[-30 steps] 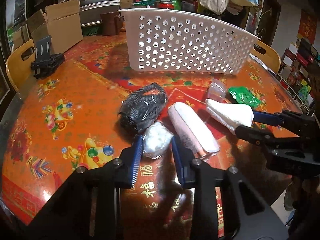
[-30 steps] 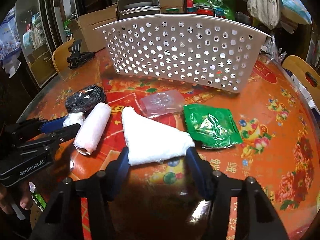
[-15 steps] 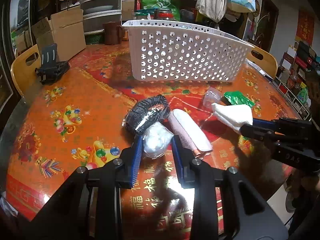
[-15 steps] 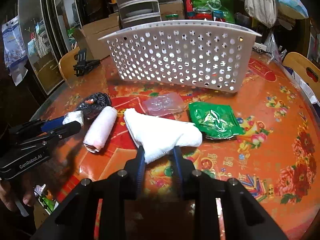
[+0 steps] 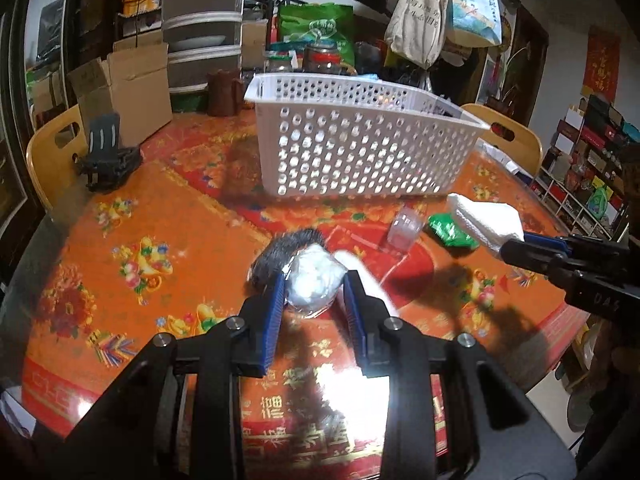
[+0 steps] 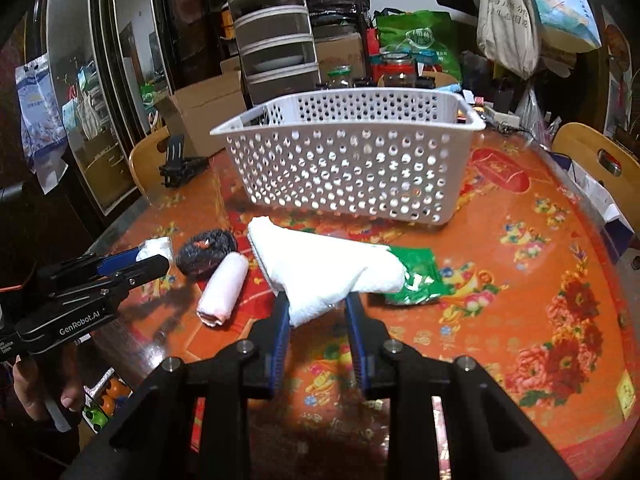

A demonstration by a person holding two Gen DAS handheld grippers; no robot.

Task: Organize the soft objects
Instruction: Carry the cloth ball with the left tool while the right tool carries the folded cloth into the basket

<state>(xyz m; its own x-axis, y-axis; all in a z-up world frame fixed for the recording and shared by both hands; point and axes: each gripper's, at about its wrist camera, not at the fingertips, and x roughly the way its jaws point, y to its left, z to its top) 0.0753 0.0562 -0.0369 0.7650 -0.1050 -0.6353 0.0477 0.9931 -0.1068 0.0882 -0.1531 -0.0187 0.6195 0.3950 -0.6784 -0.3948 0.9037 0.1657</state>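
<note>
Lifting two soft items off the table: left gripper pinches a wrapped cotton bag, right gripper w/ jaws just closed on a folded towel. Both light, squashy; wrap likely slick. Basket just beyond.

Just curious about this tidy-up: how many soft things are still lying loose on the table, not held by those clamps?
3: a black bundle, a pink-white roll beside it, and a green packet partly under the held towel. A clear pouch may also count.
</note>
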